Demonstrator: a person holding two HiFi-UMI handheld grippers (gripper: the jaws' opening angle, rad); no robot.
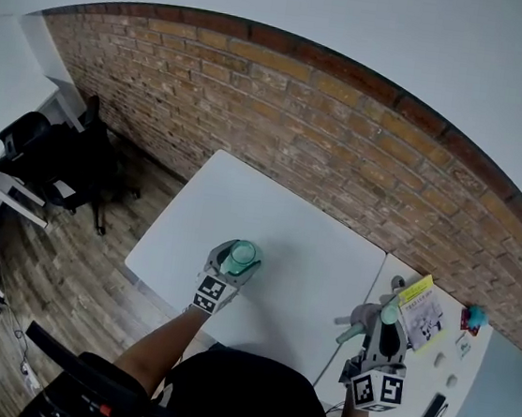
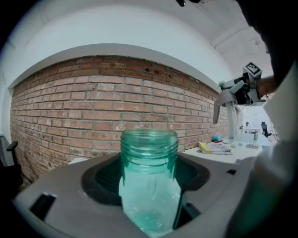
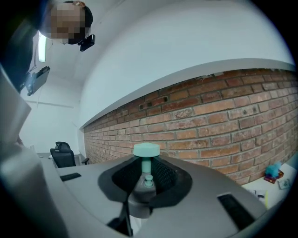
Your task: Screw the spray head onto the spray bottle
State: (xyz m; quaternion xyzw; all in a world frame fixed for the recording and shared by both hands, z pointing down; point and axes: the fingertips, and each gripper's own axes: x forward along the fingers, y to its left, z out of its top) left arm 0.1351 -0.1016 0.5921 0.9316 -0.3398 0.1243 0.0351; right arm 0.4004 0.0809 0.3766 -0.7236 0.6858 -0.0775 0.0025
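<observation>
Teal translucent bottle point(image 2: 150, 186), threaded neck; grey spray head point(image 3: 145, 186), mint button

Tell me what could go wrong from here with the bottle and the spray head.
The spray head in the right gripper is held apart from the bottle; if it meets the threaded neck tilted, it may cross-thread. The left gripper grips the clear bottle by its body, so twisting could make it slip or turn.
</observation>
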